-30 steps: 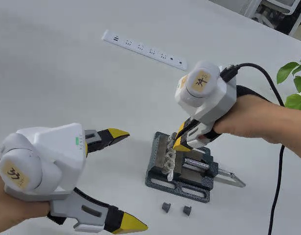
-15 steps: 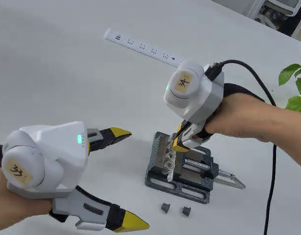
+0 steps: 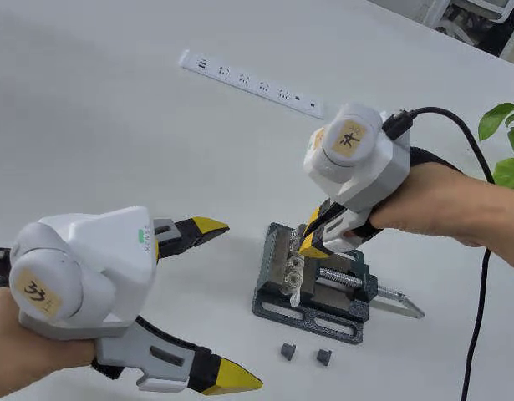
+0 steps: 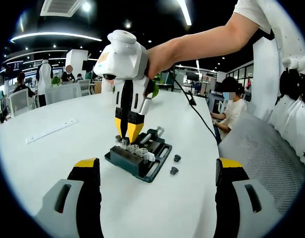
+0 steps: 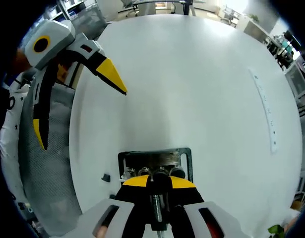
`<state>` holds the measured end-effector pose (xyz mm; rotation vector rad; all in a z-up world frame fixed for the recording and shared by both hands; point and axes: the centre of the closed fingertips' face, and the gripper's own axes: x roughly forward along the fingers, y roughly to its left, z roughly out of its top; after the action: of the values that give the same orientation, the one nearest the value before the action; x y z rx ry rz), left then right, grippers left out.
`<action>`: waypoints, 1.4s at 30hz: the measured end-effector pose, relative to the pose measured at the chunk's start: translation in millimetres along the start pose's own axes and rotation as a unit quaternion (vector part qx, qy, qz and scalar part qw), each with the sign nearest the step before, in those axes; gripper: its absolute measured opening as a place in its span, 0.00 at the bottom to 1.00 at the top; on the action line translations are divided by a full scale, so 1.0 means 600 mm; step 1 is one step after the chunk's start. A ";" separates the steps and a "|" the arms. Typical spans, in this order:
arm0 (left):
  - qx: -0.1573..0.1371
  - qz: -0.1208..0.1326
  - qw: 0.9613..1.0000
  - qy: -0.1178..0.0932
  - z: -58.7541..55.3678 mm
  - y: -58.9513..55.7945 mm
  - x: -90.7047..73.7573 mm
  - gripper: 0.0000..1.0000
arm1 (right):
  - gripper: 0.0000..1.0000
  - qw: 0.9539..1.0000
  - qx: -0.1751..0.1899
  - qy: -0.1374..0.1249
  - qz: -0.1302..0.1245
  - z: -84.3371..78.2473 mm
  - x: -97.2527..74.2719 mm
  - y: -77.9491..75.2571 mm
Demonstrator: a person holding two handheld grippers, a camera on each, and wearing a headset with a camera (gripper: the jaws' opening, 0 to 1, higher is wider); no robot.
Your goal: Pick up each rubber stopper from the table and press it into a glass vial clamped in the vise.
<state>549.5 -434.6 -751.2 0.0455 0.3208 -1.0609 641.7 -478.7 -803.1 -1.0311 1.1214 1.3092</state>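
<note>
Seating step, I'd say. Hold the right gripper (image 3: 311, 248) square over one vial mouth and push straight down along the vial's axis with light force. It's glass, so side load risks a crack or a tilt in the vise. Let go only once it's flush.

- Left gripper (image 3: 227, 305): nearest, jaws spread wide, empty, well apart from the vise (image 3: 311, 313).
- Two loose rubber stoppers (image 3: 287, 352) on the table (image 3: 114, 125), just in front of the vise.
- Glass vials (image 3: 292, 271): upright, clamped in a row.
- Right gripper: tips pinched over the row, gripping a small dark piece (image 5: 159, 181), probably a stopper. Can't tell if it touches a vial.
</note>
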 end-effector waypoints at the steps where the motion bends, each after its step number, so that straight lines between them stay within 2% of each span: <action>1: 0.000 0.000 1.000 0.000 0.000 0.000 0.000 0.97 | 0.10 1.000 0.001 -0.001 -0.001 0.000 0.000 0.000; 10: -0.001 -0.001 1.000 0.001 0.000 -0.003 0.000 0.96 | 0.11 1.000 0.009 -0.017 -0.006 -0.002 -0.011 0.005; 19: -0.001 -0.003 1.000 0.003 -0.003 -0.004 0.000 0.95 | 0.03 0.999 0.019 -0.044 -0.014 0.001 -0.027 -0.006; 33: -0.004 -0.005 1.000 0.003 -0.003 -0.004 0.001 0.95 | 0.02 0.999 0.014 -0.044 -0.004 0.003 -0.020 0.007; 42: -0.005 -0.004 1.000 0.003 -0.005 -0.002 0.001 0.95 | 0.01 0.999 0.014 -0.041 -0.005 0.001 -0.012 -0.002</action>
<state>547.8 -435.1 -754.1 0.0386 0.3330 -1.0675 643.1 -479.1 -796.1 -0.9529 1.0686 1.3141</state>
